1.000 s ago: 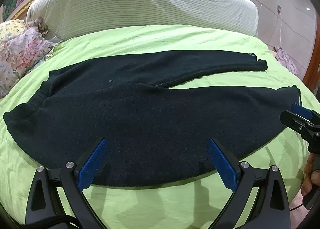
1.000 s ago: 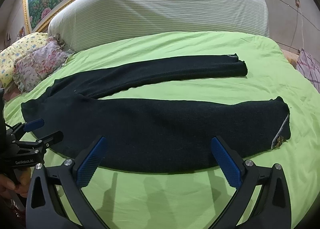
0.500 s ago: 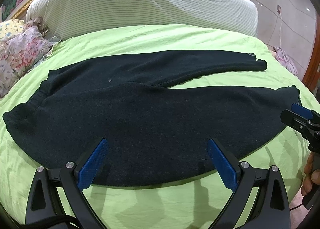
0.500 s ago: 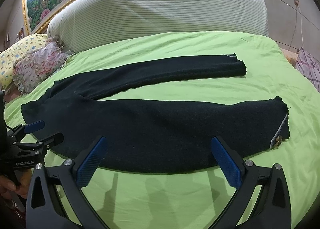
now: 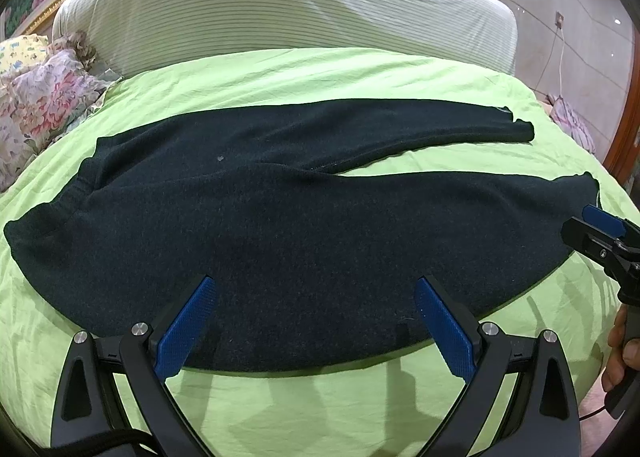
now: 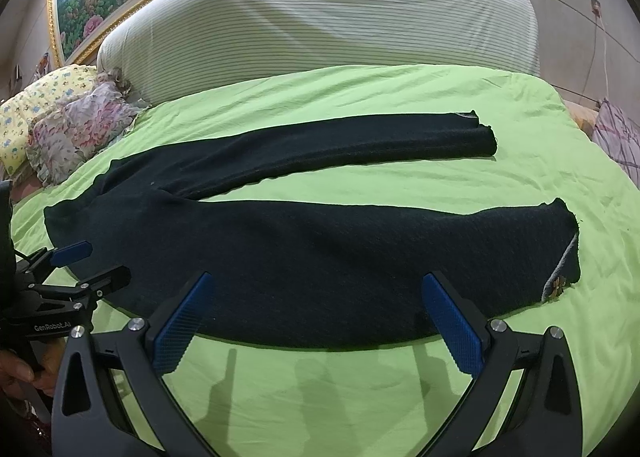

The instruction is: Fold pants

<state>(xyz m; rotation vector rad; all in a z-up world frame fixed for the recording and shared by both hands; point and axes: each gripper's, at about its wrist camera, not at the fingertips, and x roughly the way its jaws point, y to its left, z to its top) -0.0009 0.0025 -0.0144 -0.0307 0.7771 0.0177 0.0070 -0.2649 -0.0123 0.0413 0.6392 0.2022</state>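
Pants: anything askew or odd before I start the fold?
The pants lie flat on the green sheet, legs splayed apart. The near cuff is turned back, showing grey lining and a small brown bit.

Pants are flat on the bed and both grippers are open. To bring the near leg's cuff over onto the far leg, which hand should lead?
Right, probably. In the left wrist view the right gripper sits beside the near cuff of the pants, open. The left gripper hangs near the waistband end.

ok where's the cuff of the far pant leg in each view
Left wrist: far leg cuff sits upper right, near the bed's right edge.
Right wrist: far leg cuff sits right of centre, upper half.
Shared landmark: the striped headboard behind the green bedsheet.
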